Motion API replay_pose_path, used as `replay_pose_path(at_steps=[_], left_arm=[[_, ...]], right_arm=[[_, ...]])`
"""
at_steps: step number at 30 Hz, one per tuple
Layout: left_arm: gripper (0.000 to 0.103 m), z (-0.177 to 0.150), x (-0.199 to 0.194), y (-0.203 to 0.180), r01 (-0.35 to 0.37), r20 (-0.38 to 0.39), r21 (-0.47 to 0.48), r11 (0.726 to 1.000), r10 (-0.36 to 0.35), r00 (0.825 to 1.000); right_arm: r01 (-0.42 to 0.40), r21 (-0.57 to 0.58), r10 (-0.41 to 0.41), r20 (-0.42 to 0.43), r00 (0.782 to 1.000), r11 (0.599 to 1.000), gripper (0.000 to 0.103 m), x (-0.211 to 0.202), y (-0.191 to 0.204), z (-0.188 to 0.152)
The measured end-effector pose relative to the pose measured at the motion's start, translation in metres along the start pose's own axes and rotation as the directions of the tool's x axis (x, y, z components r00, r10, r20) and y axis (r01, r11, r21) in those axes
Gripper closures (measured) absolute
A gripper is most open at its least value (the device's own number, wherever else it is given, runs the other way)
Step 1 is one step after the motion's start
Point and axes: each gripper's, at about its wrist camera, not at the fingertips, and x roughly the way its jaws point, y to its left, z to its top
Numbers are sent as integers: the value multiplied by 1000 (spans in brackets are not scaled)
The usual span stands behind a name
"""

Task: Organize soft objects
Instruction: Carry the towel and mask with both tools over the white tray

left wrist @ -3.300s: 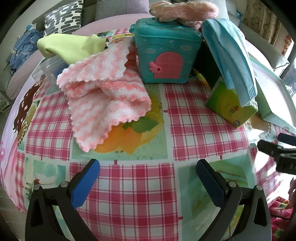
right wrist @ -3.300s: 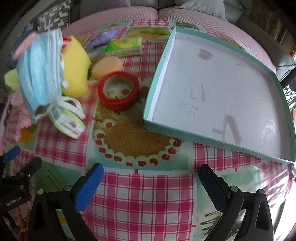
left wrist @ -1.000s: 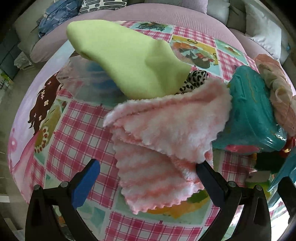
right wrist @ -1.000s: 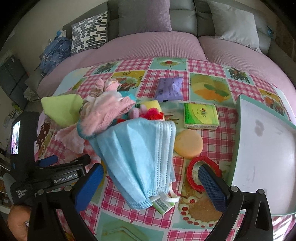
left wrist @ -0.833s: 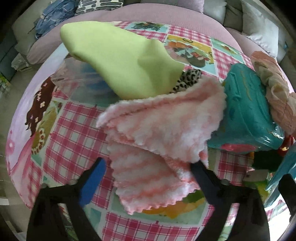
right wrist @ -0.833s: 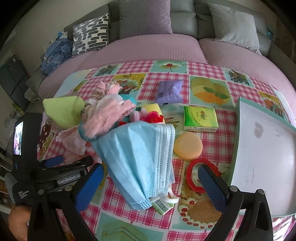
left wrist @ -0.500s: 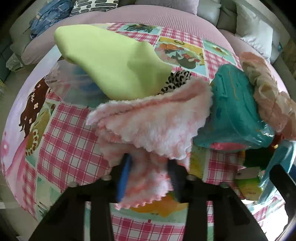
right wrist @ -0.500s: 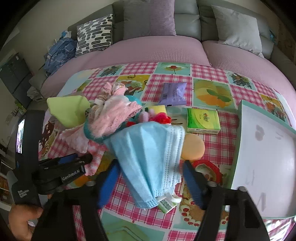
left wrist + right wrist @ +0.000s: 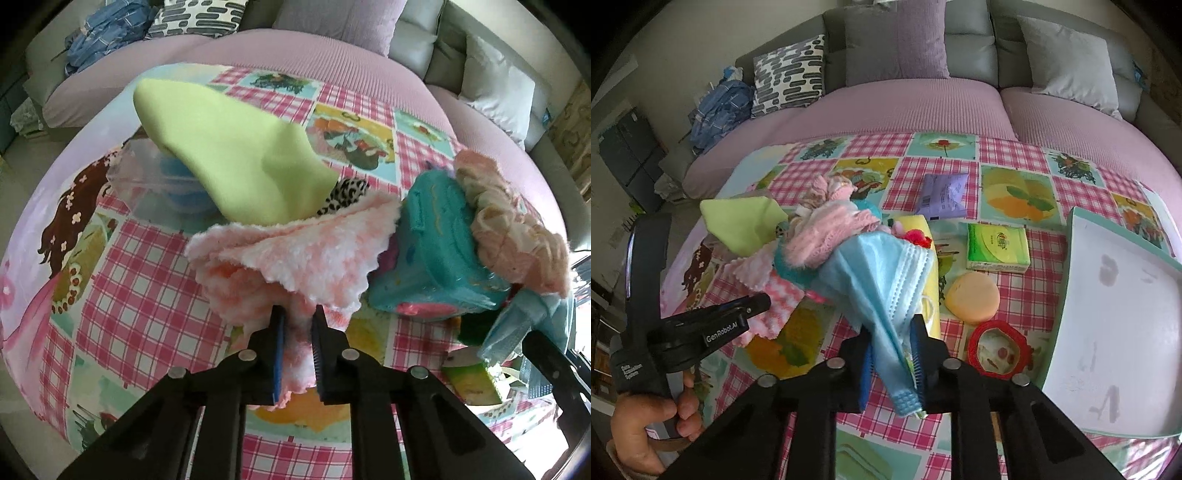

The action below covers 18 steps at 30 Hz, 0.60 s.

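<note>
This is a home living room. Beyond the gripper [image 9: 892, 334] stretches a grey sofa [image 9: 960, 48] with mauve seat covers, a patterned cushion [image 9: 790, 70], plain grey cushions [image 9: 1067, 62] and a heap of blue clothing [image 9: 720, 107] at its left end. Under the gripper, the tabletop [image 9: 1015, 155] wears a pink-checked cloth printed with fruit and flowers.

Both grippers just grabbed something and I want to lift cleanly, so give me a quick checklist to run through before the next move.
1. Left gripper, closing, has the pink striped cloth between its fingers: ok.
2. Right gripper, closing, has the blue face mask between its fingers: ok.
3. Cloth clear of the teal toy house: not ok, its far edge rests against it.
4. Mask ear loops free of the pile: cannot tell.
5. Open box lid has room: ok.
</note>
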Motion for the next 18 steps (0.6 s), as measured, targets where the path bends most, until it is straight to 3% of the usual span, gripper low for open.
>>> replay_pose_path(at_steps=[12,18], left_arm=[[91,-1,-42,0,26,120,17,1000,-28,992],[91,-2,-77,-2,41,222,22,999,-45,974]], right_arm=[[-25,-9,26,103,994,1000,87,-38,0,4],[-24,12,21,158,987,1000,88,-58,-8,6]])
